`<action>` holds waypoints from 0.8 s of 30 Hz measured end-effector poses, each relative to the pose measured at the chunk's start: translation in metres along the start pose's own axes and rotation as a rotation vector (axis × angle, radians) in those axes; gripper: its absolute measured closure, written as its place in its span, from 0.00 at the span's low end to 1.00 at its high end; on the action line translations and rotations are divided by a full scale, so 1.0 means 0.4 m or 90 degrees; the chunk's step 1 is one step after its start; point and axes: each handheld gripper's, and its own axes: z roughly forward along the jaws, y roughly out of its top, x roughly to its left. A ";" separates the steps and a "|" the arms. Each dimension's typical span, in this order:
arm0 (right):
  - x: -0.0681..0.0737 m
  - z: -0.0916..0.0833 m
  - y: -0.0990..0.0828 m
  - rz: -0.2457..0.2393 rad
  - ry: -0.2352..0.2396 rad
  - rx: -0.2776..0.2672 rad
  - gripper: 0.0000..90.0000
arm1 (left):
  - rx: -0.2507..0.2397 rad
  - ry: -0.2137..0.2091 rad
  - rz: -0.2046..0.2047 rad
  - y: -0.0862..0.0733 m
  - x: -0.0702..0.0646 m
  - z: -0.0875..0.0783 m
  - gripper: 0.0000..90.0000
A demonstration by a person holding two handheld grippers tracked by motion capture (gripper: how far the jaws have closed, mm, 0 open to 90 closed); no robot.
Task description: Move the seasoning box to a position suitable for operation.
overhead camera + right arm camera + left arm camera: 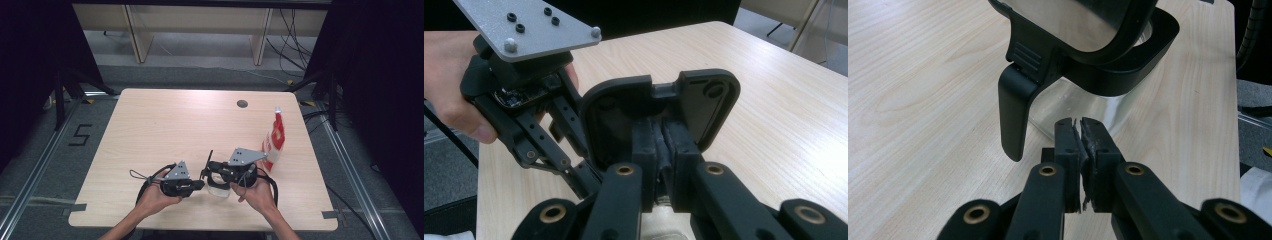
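Note:
A clear glass jug (pixel 218 190) with a black rim stands near the table's front edge between my two hands. Its black lid (pixel 706 107) is tipped up, underside toward the right gripper. In the left gripper view the lid's metal face (pixel 1083 22) tilts above the glass (pixel 1063 102), and a black lever (pixel 1015 117) hangs down at its left. My left gripper (pixel 1080 122) is shut, its tips just short of the glass. My right gripper (pixel 660 122) is shut with its tips against the lid's underside; whether it pinches anything is hidden. From above, left gripper (pixel 202 184) and right gripper (pixel 207 172) nearly meet.
A red and white pouch (pixel 275 140) stands upright on the pale wooden table (pixel 165 125) just behind the right hand. A dark round hole (pixel 242 104) sits near the far edge. Black cables trail from both grippers toward the front edge.

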 end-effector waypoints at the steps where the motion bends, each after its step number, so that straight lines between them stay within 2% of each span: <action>1: -0.001 0.002 0.001 -0.005 -0.002 0.000 0.95 | 0.000 0.002 0.000 -0.001 0.001 -0.001 0.95; 2: -0.002 0.004 0.004 -0.014 0.003 0.004 0.95 | 0.003 0.000 0.011 -0.002 0.006 -0.004 0.94; 3: -0.002 0.004 0.004 -0.014 0.003 0.004 0.95 | 0.003 0.000 0.011 -0.002 0.006 -0.004 0.94; 4: -0.001 0.007 0.004 -0.013 0.002 0.001 0.95 | -0.001 0.002 -0.003 -0.005 0.004 -0.005 0.94; 5: -0.001 0.006 0.005 -0.010 0.001 0.008 0.95 | -0.002 0.003 0.006 -0.006 0.007 -0.006 0.94; 6: -0.002 0.010 0.004 -0.015 0.003 0.007 0.95 | -0.004 0.007 -0.011 -0.008 0.004 -0.007 0.94; 8: -0.001 0.012 0.004 -0.011 0.004 0.004 0.95 | -0.008 0.009 -0.013 -0.008 0.003 -0.006 0.94; 9: -0.003 0.011 0.003 -0.011 0.008 0.012 0.95 | 0.006 0.010 0.002 -0.006 0.010 -0.009 0.94; 12: -0.003 0.014 0.002 -0.009 0.004 0.008 0.95 | -0.006 0.002 -0.013 -0.006 0.004 -0.005 0.94; 13: -0.003 0.015 0.003 -0.009 0.006 0.009 0.95 | -0.001 0.004 0.003 -0.006 0.007 -0.006 0.94; 15: -0.004 0.018 0.004 -0.011 0.004 0.009 0.95 | 0.002 0.003 0.009 -0.007 0.009 -0.005 0.93; 17: -0.003 0.018 0.007 -0.009 0.008 0.019 0.95 | 0.002 0.002 -0.011 -0.010 0.006 -0.006 0.93; 20: -0.004 0.024 0.009 -0.013 0.006 0.019 0.95 | 0.002 0.002 0.001 -0.012 0.009 -0.009 0.92; 22: -0.003 0.026 0.012 -0.012 0.005 0.026 0.95 | -0.003 0.007 -0.016 -0.021 0.008 -0.018 0.91; 24: -0.003 0.030 0.011 -0.015 0.009 0.019 0.95 | -0.005 0.009 -0.015 -0.026 0.012 -0.026 0.90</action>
